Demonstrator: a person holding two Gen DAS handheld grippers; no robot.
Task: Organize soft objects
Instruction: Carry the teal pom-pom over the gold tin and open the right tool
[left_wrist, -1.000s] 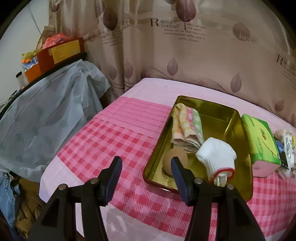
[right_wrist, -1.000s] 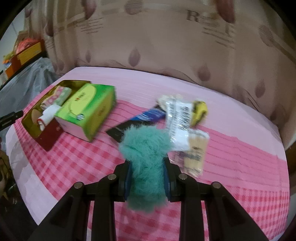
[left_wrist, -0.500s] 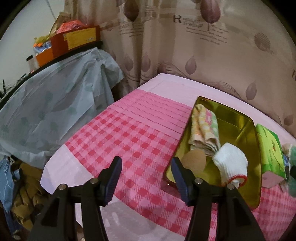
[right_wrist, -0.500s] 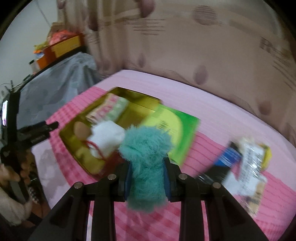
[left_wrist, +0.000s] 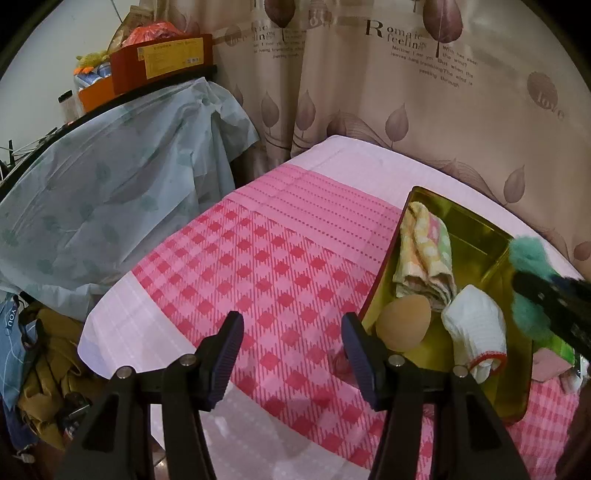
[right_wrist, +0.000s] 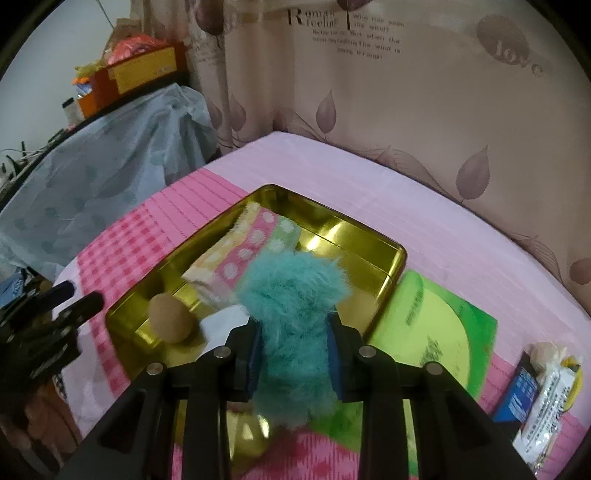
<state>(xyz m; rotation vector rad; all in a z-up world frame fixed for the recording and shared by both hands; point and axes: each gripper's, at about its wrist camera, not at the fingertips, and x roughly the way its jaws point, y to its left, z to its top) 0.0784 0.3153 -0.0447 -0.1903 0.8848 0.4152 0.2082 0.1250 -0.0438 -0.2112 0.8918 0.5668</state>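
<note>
The right gripper (right_wrist: 293, 354) clamps the teal fluffy toy (right_wrist: 295, 314), upright, above the gold tray's (right_wrist: 384, 254) near edge, bare floor straight ahead; the left gripper (left_wrist: 291, 354) hangs wide, empty, beside the tray's left edge.

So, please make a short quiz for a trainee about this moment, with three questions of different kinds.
1. True or false: the right gripper is shut on the teal fluff.
2. Which of these lies in the gold tray? A) tissue box B) sponge C) blue packet
3. Fill in: the left gripper is ____ and holds nothing.

Key:
1. True; the fluff sits between its fingers, over the tray.
2. B; the sponge lies by the towel and white glove.
3. open
</note>
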